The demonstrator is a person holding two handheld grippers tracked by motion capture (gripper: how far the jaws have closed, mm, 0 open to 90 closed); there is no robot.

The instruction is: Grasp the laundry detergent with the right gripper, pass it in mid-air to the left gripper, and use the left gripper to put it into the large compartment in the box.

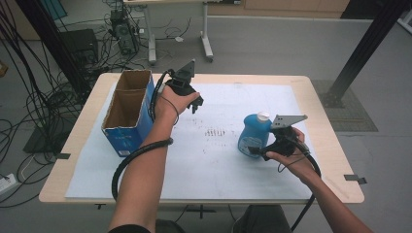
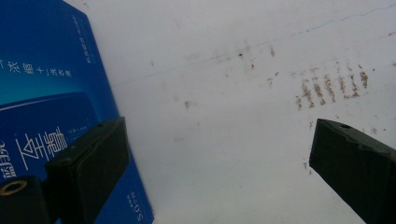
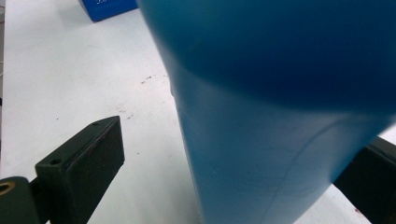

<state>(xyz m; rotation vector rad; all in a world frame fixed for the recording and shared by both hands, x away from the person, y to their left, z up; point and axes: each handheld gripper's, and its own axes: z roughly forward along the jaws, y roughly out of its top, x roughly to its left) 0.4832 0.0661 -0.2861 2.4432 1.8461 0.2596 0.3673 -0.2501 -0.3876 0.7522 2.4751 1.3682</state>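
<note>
- a pale wooden table (image 1: 320,97) with rounded corners fills the middle of the high view, most of its top covered by a flat white sheet (image 1: 218,165), matte and smudged.
- a patch of short rusty-brown marks (image 1: 216,132) sits near the centre of the sheet; in the left gripper view they show as a row of rough vertical dashes at the right, upper half of the frame.
- at the left of the table stands an open cardboard box (image 1: 127,110), rectangular, glossy blue outside with white printed characters, raw brown inside, split by a divider into two compartments.
- the left gripper (image 1: 194,101), black hard plastic with a grey three-cornered plate on top, is held just right of the box, above centre in the high view; a ribbed black cable loops down the forearm.
- in the left gripper view its two blocky black jaws stand wide apart with nothing between them, the left one in front of the blue box face, the right one over the white sheet.
- a blue plastic bottle (image 1: 253,135), smooth and rounded with a small white cap, stands on the sheet right of centre.
- the right gripper (image 1: 262,150) reaches the bottle from the right side of the frame, low on its body.
- in the right gripper view the bottle's curved, slightly translucent blue wall sits between the jaws; the left jaw stands clear of it with white sheet between, so the jaws are apart and not clamped.
- grey floor, tangled black cables and a white table leg frame lie in the upper part of the high view.
</note>
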